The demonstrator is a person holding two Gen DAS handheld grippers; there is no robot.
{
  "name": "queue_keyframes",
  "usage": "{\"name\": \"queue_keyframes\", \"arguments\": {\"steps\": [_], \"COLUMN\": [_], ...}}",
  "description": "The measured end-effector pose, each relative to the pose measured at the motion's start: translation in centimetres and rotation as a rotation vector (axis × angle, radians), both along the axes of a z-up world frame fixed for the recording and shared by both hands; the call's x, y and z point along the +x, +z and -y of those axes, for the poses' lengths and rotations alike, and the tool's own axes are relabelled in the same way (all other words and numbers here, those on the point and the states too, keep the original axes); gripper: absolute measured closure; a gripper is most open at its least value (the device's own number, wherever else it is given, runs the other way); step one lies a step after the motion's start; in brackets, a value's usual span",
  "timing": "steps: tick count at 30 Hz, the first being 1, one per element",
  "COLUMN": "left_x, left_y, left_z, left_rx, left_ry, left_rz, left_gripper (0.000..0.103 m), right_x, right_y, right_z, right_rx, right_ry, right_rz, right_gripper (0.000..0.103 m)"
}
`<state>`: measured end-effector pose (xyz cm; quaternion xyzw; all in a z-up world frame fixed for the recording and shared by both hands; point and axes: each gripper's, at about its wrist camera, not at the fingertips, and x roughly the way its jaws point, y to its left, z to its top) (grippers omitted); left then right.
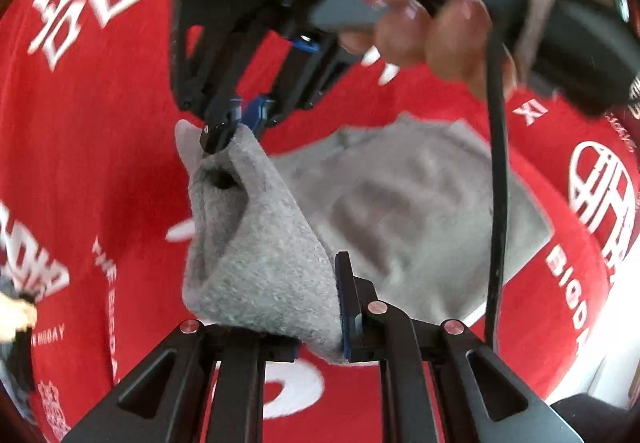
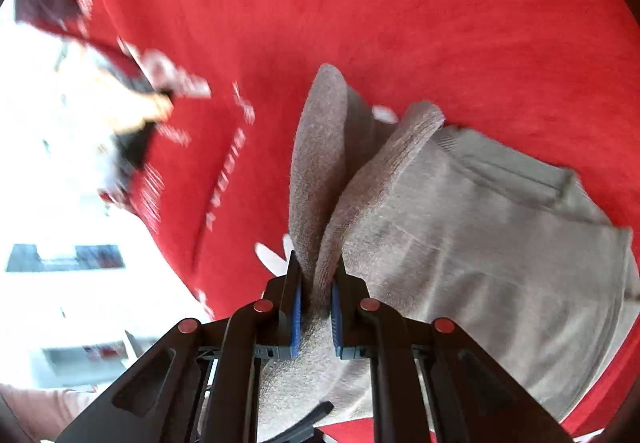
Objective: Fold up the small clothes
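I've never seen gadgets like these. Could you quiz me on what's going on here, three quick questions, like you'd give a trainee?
1. True or false: both grippers are shut on the grey garment.
2. What colour is the cloth under it?
3. In the left wrist view, what grips the handle of the right gripper: A a hand, B a clamp?

The left gripper is the near one there.

Key: 1 true; 2 red; 3 A.

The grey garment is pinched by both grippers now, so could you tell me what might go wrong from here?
1. The right gripper holds only a small corner of the grey garment, which could slip out.
2. The rest of the garment lies rumpled on the red cloth, so the fold may come out uneven.
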<state>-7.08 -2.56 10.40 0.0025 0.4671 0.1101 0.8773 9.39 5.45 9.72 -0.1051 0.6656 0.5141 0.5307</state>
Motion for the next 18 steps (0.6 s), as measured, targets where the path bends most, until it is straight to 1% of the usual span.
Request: {"name": "queue_keyframes", "arguments": {"steps": [2, 5, 7, 9, 11, 14, 16, 18], "left_x": [1.2, 3.3, 4.7, 5.7, 7.0, 8.4, 9.0, 9.3], "left_y": [1.1, 1.9, 1.6, 0.8, -0.7, -3.5, -5.6, -7.0], "left_z": [1.9, 4.7, 7.1, 9.0, 11.2, 14.3, 15.9, 16.8], "left_rx": [0.014, 0.015, 0.018, 0.016, 0.019, 0.022, 0.024, 0.027], "left_ry": [-0.048, -0.117, -0.167, -0.202, -0.246, -0.303, -0.326, -0.330], "left_rz": [0.019, 0.028, 0.018, 0.002, -0.029, -0.091, -0.137, -0.168], "left_gripper": [0.088, 0.088, 0.088, 0.088, 0.088, 0.088, 0.088, 0.088], "right_x": [1.7, 3.8, 4.8, 6.5, 7.1, 8.4, 9.1, 9.3], "right_y": [1.2, 2.5, 2.6, 2.3, 0.5, -3.7, -6.8, -9.7], "right_z": [2.9, 8.3, 11.8, 15.8, 19.2, 23.2, 24.8, 26.0], "right_rx": [0.058, 0.129, 0.157, 0.163, 0.144, 0.073, 0.027, -0.002], "right_ry": [-0.056, -0.144, -0.202, -0.269, -0.326, -0.389, -0.430, -0.463], "right_rz": [0.001, 0.007, 0.006, 0.005, 0.011, 0.007, -0.014, -0.041], "right_gripper": [0.090, 0.090, 0.090, 0.090, 0.090, 0.090, 0.090, 0.090]}}
